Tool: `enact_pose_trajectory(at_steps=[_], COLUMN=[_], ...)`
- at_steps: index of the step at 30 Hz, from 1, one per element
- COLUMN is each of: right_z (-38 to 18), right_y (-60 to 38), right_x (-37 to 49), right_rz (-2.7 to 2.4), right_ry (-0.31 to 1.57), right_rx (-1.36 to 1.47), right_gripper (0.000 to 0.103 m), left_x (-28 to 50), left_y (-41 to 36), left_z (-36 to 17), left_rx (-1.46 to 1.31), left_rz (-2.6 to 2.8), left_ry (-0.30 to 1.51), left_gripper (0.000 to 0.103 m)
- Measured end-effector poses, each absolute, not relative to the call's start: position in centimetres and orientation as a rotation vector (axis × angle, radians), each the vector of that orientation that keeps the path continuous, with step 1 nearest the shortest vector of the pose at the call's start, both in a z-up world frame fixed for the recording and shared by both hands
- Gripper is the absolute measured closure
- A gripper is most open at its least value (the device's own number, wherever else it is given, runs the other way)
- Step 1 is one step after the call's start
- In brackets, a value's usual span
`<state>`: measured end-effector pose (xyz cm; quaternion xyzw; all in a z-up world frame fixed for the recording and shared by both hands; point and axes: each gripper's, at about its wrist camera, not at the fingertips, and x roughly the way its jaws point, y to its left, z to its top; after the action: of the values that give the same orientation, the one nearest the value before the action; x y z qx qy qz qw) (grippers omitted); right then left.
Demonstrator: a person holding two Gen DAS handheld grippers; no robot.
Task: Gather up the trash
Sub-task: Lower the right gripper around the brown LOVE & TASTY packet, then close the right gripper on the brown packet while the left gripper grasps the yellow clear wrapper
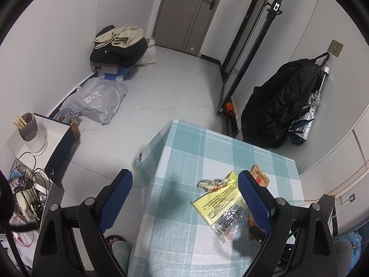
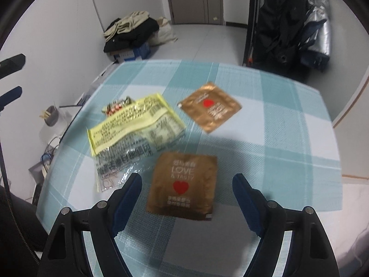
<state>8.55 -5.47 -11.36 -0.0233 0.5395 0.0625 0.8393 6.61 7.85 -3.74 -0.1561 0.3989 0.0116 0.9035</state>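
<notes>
On the teal checked tablecloth (image 2: 288, 124) lie a yellow and clear plastic wrapper (image 2: 136, 124), a small crumpled wrapper (image 2: 116, 108) behind it, and two brown sachets with red hearts, one near (image 2: 184, 184) and one far (image 2: 211, 106). My right gripper (image 2: 188, 182) hangs open over the near sachet, which shows between its fingers without touching them. My left gripper (image 1: 185, 180) is open above the table's left part; the yellow wrapper (image 1: 219, 198) lies by its right finger (image 1: 253, 198). The far brown sachet (image 1: 259, 174) peeks out behind that finger.
A white side table with a cup of sticks (image 1: 30, 129) stands left of the table. On the floor are a grey mail bag (image 1: 96, 101) and a box piled with clothes (image 1: 120, 48). A black bag and a folded umbrella (image 1: 283, 106) hang on the right wall.
</notes>
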Motion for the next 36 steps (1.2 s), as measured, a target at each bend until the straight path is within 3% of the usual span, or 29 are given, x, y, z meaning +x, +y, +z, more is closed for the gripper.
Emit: enact_pose_trajectory(at_steps=[7,12,21,36], right_z=[-12.1,-12.3,-11.9,-10.9], right_y=[-4.9,-4.3,-5.0,-10.0], right_x=[8.4,8.0,7.6,7.2], right_rz=[0.136,0.107,0.086,0.098], right_ry=[1.126,1.104,1.098,1.093], right_rx=[-0.082,-0.168,-0.139,0.094], right_gripper=[0.024,0.038,0.052,0.054], left_x=[6.7,7.0,7.4,10.9], left_y=[8.3,7.9,7.8,4.0], left_z=[-4.1,-4.7,-5.1,-9.5], left_rx=[-0.329,-0.318,-0.304,-0.235], left_rz=[0.049,0.057,0.071,-0.130], left_ry=[0.843,0.862,0.882,1.107], left_gripper=[0.012,0.012,0.012,0.012])
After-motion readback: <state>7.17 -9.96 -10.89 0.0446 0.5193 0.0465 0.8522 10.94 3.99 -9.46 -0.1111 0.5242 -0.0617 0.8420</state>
